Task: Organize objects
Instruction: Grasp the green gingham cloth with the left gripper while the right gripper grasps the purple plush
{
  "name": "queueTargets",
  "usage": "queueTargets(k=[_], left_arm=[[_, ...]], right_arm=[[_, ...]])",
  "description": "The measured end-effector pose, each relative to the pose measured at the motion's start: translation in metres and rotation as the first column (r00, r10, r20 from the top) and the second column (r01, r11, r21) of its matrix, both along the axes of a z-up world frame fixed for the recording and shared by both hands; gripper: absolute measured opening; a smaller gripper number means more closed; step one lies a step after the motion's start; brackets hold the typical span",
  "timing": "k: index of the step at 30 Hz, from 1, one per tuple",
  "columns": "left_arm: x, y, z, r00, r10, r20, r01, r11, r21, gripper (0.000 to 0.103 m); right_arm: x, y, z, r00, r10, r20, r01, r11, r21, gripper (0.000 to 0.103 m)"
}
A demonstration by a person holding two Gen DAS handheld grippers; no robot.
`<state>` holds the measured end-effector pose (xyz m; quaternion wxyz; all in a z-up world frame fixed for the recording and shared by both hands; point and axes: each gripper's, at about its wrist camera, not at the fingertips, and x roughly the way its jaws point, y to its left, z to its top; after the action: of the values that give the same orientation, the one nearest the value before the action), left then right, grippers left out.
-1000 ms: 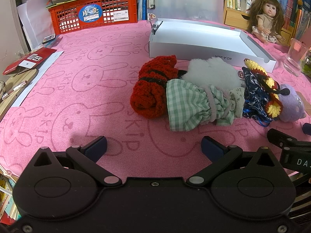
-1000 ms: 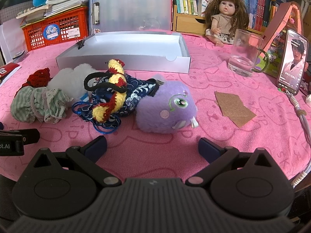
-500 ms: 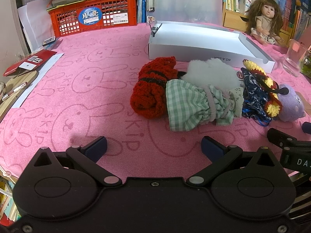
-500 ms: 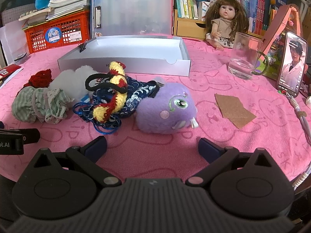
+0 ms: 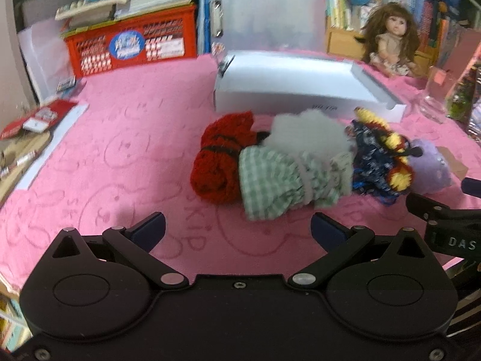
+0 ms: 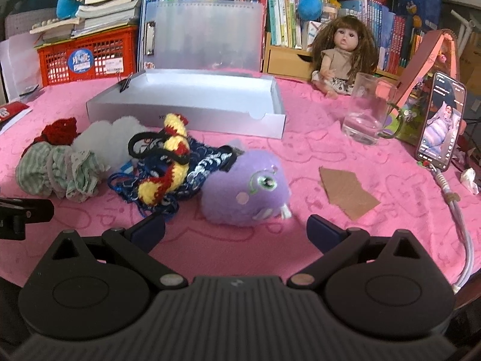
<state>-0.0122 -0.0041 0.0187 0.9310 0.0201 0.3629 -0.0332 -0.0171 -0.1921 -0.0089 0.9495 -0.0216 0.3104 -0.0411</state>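
The pink cloth (image 5: 126,138) carries embossed letters beside its rabbit outlines — "SKIP" reads clearly just ahead of the left gripper's fingers. On the right gripper (image 5: 451,234), seen at the edge of the left view, white letters "DAS" show, cut off by the frame. The red basket (image 6: 87,57) bears a round blue sticker with two Chinese characters, too small to be sure of. Print on the white box (image 6: 186,114) front wall is partly hidden and blurred — not readable.
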Motion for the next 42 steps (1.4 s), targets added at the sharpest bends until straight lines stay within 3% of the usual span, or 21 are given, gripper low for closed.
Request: queueTargets(k=[7, 16, 42], left_arm=[[-0.011, -0.009, 0.019, 0.993, -0.059, 0.104, 0.061, 0.998, -0.024, 0.097], [-0.012, -0.017, 0.021, 0.987, -0.102, 0.127, 0.109, 0.993, -0.047, 0.083], [0.007, -0.034, 0.002, 0.983, -0.125, 0.136, 0.123, 0.992, 0.017, 0.084]], right_arm=[[-0.004, -0.006, 0.009, 0.998, -0.024, 0.061, 0.024, 1.0, -0.001, 0.103], [0.0, -0.016, 0.012, 0.994, -0.068, 0.084, 0.068, 0.998, -0.002, 0.103], [0.019, -0.007, -0.003, 0.999, -0.01, 0.052, 0.012, 0.999, -0.035, 0.093]])
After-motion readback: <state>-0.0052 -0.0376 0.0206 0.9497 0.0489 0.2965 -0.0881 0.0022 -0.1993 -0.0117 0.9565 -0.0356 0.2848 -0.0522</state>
